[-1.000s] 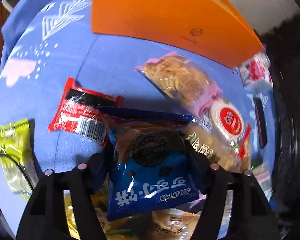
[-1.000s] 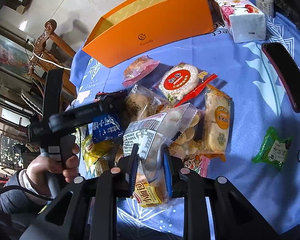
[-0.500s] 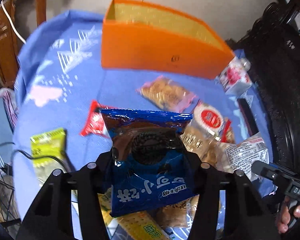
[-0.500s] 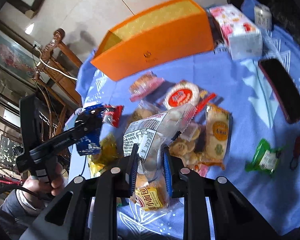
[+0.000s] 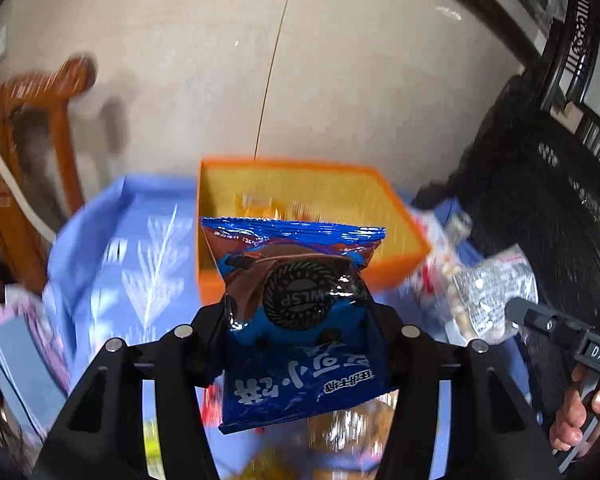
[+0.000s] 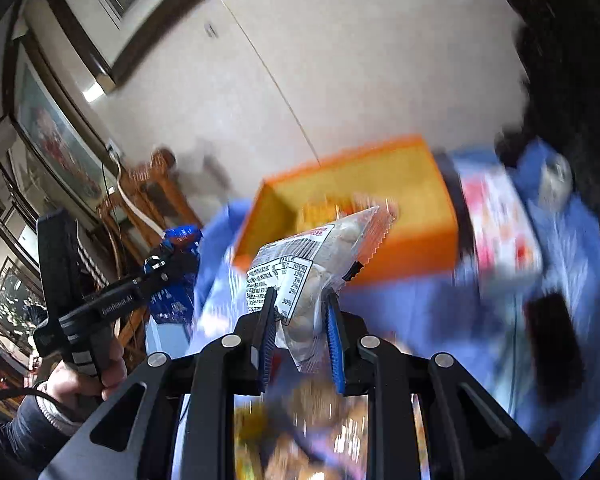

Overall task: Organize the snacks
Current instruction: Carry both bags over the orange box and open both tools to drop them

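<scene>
My left gripper (image 5: 298, 320) is shut on a blue cookie packet (image 5: 300, 320) and holds it up in the air, in front of the open orange box (image 5: 400, 236). My right gripper (image 6: 302, 316) is shut on a clear bag of pale round snacks (image 6: 312, 268), also lifted, with the orange box (image 6: 416, 240) just beyond it. Some snacks lie inside the box. The clear bag also shows in the left wrist view (image 5: 492, 296), and the blue packet shows in the right wrist view (image 6: 172, 276).
The blue tablecloth (image 5: 140, 256) carries blurred snack packets below both grippers. A pink-and-white tissue pack (image 6: 504, 224), a can (image 6: 556, 176) and a dark phone (image 6: 556, 340) lie right of the box. A wooden chair (image 5: 32, 140) stands at the left.
Both grippers have risen with their packets and tilted up toward the orange box, whose open inside now shows. The snacks on the table have dropped out of sharp view.
</scene>
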### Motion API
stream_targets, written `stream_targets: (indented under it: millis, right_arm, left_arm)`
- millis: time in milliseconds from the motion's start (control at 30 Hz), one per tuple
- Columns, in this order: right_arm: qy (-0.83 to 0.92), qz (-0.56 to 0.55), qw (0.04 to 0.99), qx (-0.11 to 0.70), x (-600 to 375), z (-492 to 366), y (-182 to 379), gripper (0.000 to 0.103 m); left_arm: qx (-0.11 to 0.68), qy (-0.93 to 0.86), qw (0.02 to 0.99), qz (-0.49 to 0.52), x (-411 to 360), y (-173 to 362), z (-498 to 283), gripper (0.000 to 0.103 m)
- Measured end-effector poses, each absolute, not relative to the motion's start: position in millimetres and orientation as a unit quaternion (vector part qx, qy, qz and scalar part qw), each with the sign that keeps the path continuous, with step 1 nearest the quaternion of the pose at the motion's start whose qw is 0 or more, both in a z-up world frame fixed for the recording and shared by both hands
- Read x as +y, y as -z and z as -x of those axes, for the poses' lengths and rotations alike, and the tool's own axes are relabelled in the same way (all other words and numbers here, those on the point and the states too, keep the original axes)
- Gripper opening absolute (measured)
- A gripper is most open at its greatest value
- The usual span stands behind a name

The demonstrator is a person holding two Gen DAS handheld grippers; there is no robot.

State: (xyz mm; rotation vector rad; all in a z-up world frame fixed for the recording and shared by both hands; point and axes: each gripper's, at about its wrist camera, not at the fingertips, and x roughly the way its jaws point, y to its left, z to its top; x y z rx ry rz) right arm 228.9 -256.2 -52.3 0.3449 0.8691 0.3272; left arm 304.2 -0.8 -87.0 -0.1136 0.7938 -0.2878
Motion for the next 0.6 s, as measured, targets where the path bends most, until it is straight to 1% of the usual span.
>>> stream_targets:
  millis: [100, 167, 200, 233, 267, 333, 367, 400, 600]
  right_arm:
    - [-0.16, -0.147, 0.899, 0.38, -251.7, -276.6, 28.6, 0.023]
    - [-0.161, -0.136, 0.907, 0.365, -249.8, -302.4, 19.5, 0.027]
    - [-0.158, -0.132, 0.908, 0.366, -248.7, -315.2, 16.8, 0.036]
    - [-0.15, -0.133, 0.908, 0.368, -249.3, -325.7, 12.7, 0.046]
    - [-0.149, -0.138, 0.91, 0.36, -251.0, -328.8, 7.9, 0.049]
    - [-0.149, -0.125, 0.921, 0.336, -252.4, -317.1, 1.1, 0.074]
    - [-0.145, -0.112, 0.925, 0.332, -251.6, -308.3, 0.8, 0.078]
    - [-0.141, -0.101, 0.927, 0.334, -251.5, -300.2, 4.6, 0.081]
    - [-0.111, -0.061, 0.895, 0.427, -258.9, -242.5, 61.1, 0.081]
  left_arm:
    - [0.359, 0.14, 0.922, 0.039, -8.9, 63.5, -342.3, 0.055]
    - [0.348, 0.128, 0.928, 0.029, -12.6, 53.4, -366.6, 0.071]
    - [0.348, 0.104, 0.931, 0.026, -13.2, 48.5, -376.3, 0.092]
    - [0.345, 0.08, 0.935, 0.028, -12.6, 43.5, -382.3, 0.098]
    - [0.331, 0.07, 0.94, 0.04, -9.4, 36.7, -383.0, 0.098]
    - [0.309, 0.08, 0.946, 0.058, -2.6, 31.6, -373.9, 0.099]
    - [0.306, 0.085, 0.946, 0.065, 0.8, 34.4, -366.9, 0.099]
    - [0.31, 0.088, 0.944, 0.069, 3.7, 40.3, -361.3, 0.099]
    - [0.383, 0.084, 0.916, 0.08, 12.4, 103.2, -318.8, 0.099]
